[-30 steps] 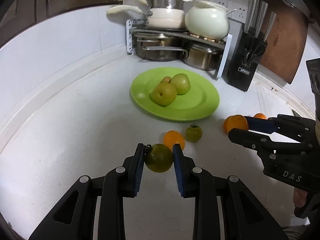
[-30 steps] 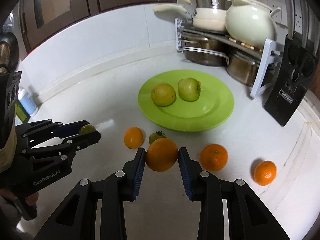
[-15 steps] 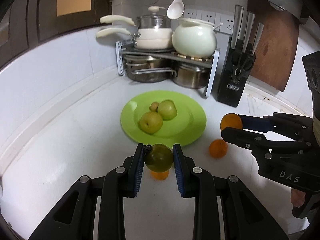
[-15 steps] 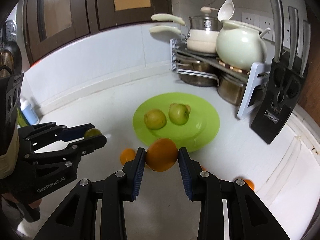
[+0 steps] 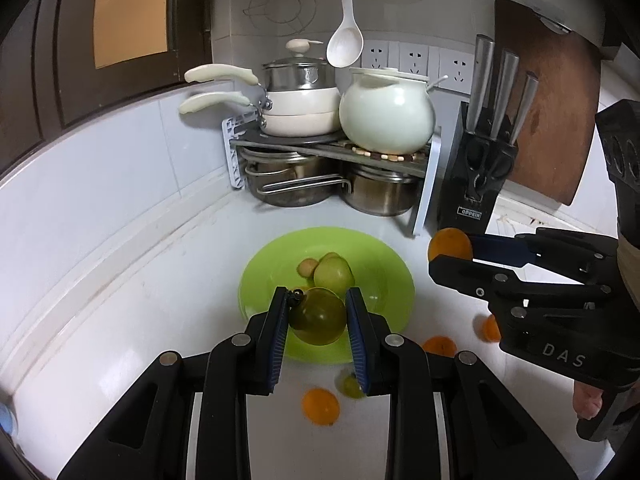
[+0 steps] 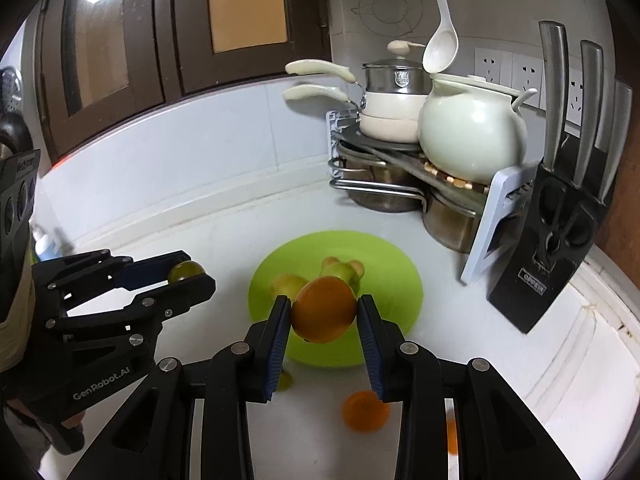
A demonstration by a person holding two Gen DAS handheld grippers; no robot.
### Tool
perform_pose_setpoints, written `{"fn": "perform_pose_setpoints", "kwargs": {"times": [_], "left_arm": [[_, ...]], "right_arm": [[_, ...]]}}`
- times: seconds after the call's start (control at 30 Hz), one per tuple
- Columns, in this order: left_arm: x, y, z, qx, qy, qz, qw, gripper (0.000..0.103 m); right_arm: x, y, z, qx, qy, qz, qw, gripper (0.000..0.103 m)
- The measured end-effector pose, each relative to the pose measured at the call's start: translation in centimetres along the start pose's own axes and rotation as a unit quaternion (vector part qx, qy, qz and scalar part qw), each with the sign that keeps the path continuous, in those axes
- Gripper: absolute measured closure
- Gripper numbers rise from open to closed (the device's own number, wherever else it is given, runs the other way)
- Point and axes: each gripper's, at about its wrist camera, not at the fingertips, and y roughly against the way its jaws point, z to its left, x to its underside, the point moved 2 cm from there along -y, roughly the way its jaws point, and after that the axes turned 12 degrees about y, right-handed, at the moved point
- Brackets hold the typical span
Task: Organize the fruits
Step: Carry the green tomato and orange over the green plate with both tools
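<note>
Both carried fruits are up off the worktop (image 5: pixel 132 320) now. A second ago they were low among the loose fruit; now each hangs above the near edge of the round lime-green plate (image 5: pixel 256 280).

Left hand-held gripper (image 5: pixel 319 318): clamped on the dull green round tomato with stem (image 5: pixel 318 316), blue pads touching both sides.

Right hand-held gripper (image 6: pixel 324 316): clamped on the round orange (image 6: pixel 323 308), likewise lifted over the near rim of the plate.

On the plate: two yellow-green pears (image 5: pixel 334 274), towards the far side, with a small brownish piece just beside them, left.

Remaining on the worktop: several small oranges (image 5: pixel 320 406) and one small green tomato (image 5: pixel 352 386), near side of the plate.

Judgement: transport phase nearly over; next is lowering and releasing onto bare plate, near the pears without knocking them. Round fruit may roll on release.
</note>
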Motion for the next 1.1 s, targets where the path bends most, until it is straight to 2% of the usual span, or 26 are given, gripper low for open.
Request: {"fn": "perform_pose_setpoints", "kwargs": {"times": [0.3,0.6,1.1], "left_arm": [[-2.4,-3.0,-0.4,0.004,-0.004,0.015,0.9999,0.074],[-4.0,-7.2,0.9,0.001,0.004,0.043,0.999,0.074],[-3.9,-13.5,2.7,-0.001,0.029,0.096,0.9949,0.074]], "right_arm": [[-1.9,-3.0,-2.5,-0.008,-0.021,0.014,1.0,0.068],[-3.0,-6.8,-4.2,-0.01,-0.031,0.04,0.999,0.068],[-2.3,-12.7,-5.2,-0.012,-0.05,0.094,0.994,0.068]]}}
